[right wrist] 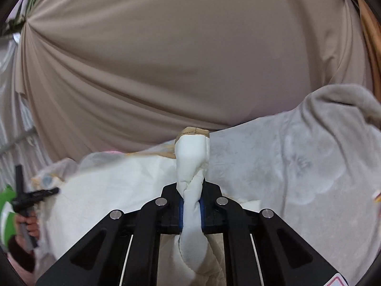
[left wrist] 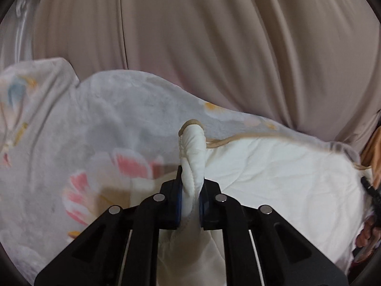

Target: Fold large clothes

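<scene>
Both the left gripper [left wrist: 190,197] and right gripper [right wrist: 191,211] clamp the cream quilted blanket's [left wrist: 273,166] edge; a taupe draped curtain [right wrist: 178,59] fills twelve o'clock.

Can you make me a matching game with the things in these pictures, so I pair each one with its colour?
Things:
1. curtain
2. quilt lining
3. flower print on the quilt
4. pads on the left gripper fingers

Colours:
A. blue
B. white
C. beige
D. pink

Right pairs: 1-C, 2-B, 3-D, 4-A
</scene>
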A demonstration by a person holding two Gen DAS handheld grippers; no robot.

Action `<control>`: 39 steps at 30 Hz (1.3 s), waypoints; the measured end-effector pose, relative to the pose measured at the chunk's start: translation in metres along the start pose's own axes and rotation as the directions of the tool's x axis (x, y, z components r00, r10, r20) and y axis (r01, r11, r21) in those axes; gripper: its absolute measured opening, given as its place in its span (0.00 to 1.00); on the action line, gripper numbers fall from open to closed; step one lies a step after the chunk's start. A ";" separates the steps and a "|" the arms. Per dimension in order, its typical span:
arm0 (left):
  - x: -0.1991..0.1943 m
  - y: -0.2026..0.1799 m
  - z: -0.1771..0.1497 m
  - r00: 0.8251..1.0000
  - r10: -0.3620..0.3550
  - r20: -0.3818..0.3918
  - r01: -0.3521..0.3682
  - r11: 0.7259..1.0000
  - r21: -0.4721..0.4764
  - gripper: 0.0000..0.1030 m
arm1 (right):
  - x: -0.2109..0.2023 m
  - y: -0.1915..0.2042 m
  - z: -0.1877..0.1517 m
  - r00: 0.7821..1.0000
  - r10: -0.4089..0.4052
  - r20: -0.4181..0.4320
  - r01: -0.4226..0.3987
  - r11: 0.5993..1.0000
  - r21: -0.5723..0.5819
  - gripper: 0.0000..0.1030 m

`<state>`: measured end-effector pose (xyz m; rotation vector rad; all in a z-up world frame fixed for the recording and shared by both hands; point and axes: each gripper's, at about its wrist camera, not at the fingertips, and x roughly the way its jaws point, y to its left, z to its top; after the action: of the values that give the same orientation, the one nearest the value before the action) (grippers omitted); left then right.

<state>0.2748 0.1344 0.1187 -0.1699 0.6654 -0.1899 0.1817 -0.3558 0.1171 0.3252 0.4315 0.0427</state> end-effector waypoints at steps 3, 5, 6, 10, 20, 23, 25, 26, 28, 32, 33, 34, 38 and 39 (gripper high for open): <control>0.035 0.001 -0.011 0.995 0.049 -0.092 -0.048 0.999 0.015 0.09 | 0.047 -0.019 -0.019 0.989 -0.063 -0.136 0.069 0.997 0.037 0.08; 0.061 0.005 -0.022 0.986 0.089 -0.143 -0.085 0.996 0.030 0.09 | 0.073 -0.029 -0.035 0.971 -0.109 -0.211 0.118 0.993 0.031 0.08; 0.070 0.007 -0.028 0.983 0.098 -0.154 -0.094 0.995 0.032 0.10 | 0.082 -0.033 -0.043 0.964 -0.114 -0.242 0.125 0.992 0.032 0.08; 0.081 0.006 -0.040 0.980 0.131 -0.146 -0.123 0.990 0.067 0.10 | 0.090 -0.032 -0.051 0.953 -0.136 -0.272 0.141 0.990 -0.002 0.08; 0.092 -0.002 -0.050 0.974 0.181 -0.134 -0.167 0.980 0.109 0.14 | 0.105 -0.028 -0.065 0.931 -0.174 -0.320 0.170 0.985 -0.039 0.09; 0.093 -0.004 -0.050 0.973 0.188 -0.131 -0.173 0.978 0.115 0.14 | 0.105 -0.027 -0.066 0.931 -0.175 -0.321 0.171 0.984 -0.042 0.09; 0.094 -0.004 -0.050 0.972 0.192 -0.133 -0.177 0.977 0.116 0.14 | 0.107 -0.026 -0.066 0.929 -0.181 -0.322 0.174 0.983 -0.049 0.09; 0.094 -0.005 -0.050 0.971 0.196 -0.134 -0.181 0.977 0.117 0.15 | 0.108 -0.026 -0.066 0.928 -0.182 -0.325 0.174 0.983 -0.053 0.10; 0.093 -0.006 -0.049 0.971 0.201 -0.131 -0.185 0.975 0.122 0.15 | 0.109 -0.028 -0.065 0.927 -0.174 -0.331 0.171 0.984 -0.041 0.11; 0.072 -0.001 -0.042 0.973 0.214 -0.089 -0.207 0.975 0.082 0.35 | 0.095 -0.037 -0.058 0.942 -0.149 -0.302 0.163 0.986 0.022 0.32; 0.058 0.000 -0.039 0.975 0.210 -0.066 -0.206 0.977 0.061 0.37 | 0.084 -0.039 -0.053 0.945 -0.157 -0.286 0.176 0.983 0.043 0.36; 0.041 0.000 -0.035 0.982 0.186 -0.039 -0.185 0.982 0.039 0.37 | 0.072 -0.038 -0.049 0.952 -0.156 -0.264 0.177 0.982 0.058 0.38; -0.033 -0.031 -0.019 0.995 0.085 0.055 -0.088 0.994 0.058 0.46 | 0.013 0.003 -0.028 0.991 -0.070 -0.112 0.077 0.995 0.060 0.38; -0.045 -0.049 -0.018 0.997 0.034 0.064 -0.039 0.996 0.080 0.50 | 0.008 0.023 -0.026 0.993 -0.048 -0.105 0.051 0.998 0.030 0.38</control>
<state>0.2228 0.0953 0.1417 -0.0854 0.5976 -0.1753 0.1784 -0.3255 0.0992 0.3451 0.5439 0.0041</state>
